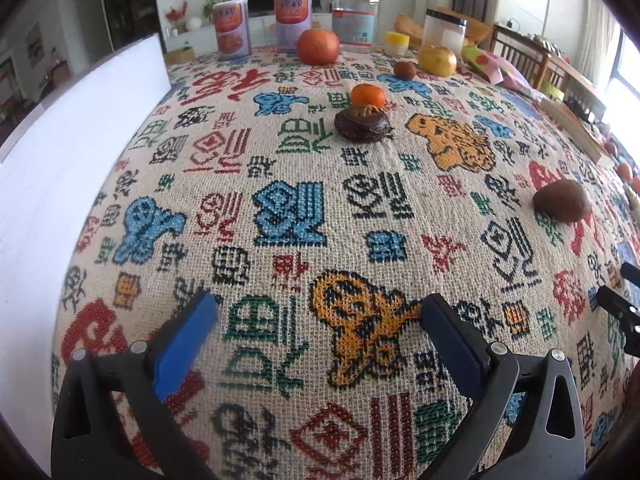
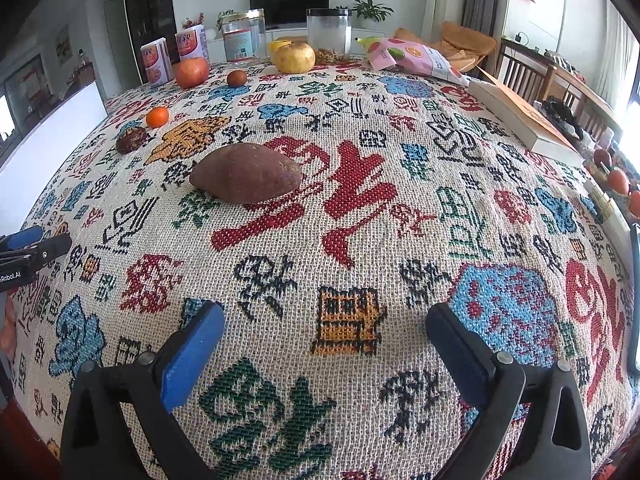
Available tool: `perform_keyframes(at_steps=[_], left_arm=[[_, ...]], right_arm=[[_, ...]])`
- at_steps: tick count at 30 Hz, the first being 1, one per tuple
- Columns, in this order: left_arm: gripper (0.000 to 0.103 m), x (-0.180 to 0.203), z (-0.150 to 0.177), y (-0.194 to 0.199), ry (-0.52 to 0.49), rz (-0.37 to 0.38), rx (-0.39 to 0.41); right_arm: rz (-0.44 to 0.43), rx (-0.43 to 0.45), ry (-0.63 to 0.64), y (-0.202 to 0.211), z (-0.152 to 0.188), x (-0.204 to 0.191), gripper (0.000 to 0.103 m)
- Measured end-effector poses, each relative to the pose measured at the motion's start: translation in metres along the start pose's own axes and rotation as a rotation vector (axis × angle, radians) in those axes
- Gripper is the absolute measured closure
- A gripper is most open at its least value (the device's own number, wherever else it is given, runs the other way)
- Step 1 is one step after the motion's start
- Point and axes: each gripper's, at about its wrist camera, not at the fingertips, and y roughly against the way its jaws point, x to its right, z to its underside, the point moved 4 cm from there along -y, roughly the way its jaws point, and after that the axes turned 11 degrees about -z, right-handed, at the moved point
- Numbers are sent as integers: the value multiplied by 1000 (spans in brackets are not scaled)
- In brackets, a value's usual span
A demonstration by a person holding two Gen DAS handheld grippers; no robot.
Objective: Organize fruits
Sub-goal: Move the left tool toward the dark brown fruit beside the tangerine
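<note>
Scattered on the patterned worktop (image 2: 360, 240): red apple (image 2: 192, 73), yellow pear (image 2: 294, 58), mandarin (image 2: 157, 117), two dark fruits (image 2: 131, 140), sweet potato (image 2: 246, 179) lying sideways.

On the bench (image 2: 360, 240) a sweet potato (image 2: 246, 178) is laid near the middle, well ahead of the right claw (image 2: 324, 344). Farther back and to its left, a mushroom (image 2: 131, 140) is set just before a tangerine (image 2: 157, 117). Behind these an apple (image 2: 192, 73) and a small round fruit (image 2: 237, 78) are placed, with a pear (image 2: 294, 58) to their right. Two cans (image 2: 172, 58) and two jars (image 2: 288, 34) are lined along the far edge. A book (image 2: 528, 120) is laid at the right edge, behind it a bag (image 2: 412, 58).
</note>
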Motion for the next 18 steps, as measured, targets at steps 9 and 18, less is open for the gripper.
perform_keyframes(at_steps=[9, 18], left_arm=[[0, 0, 0, 0, 0, 1, 0], [0, -1, 0, 0, 1, 1, 0]], right_arm=[[1, -1, -2, 2, 2, 0, 1], [5, -32, -4, -5, -10, -2, 1]])
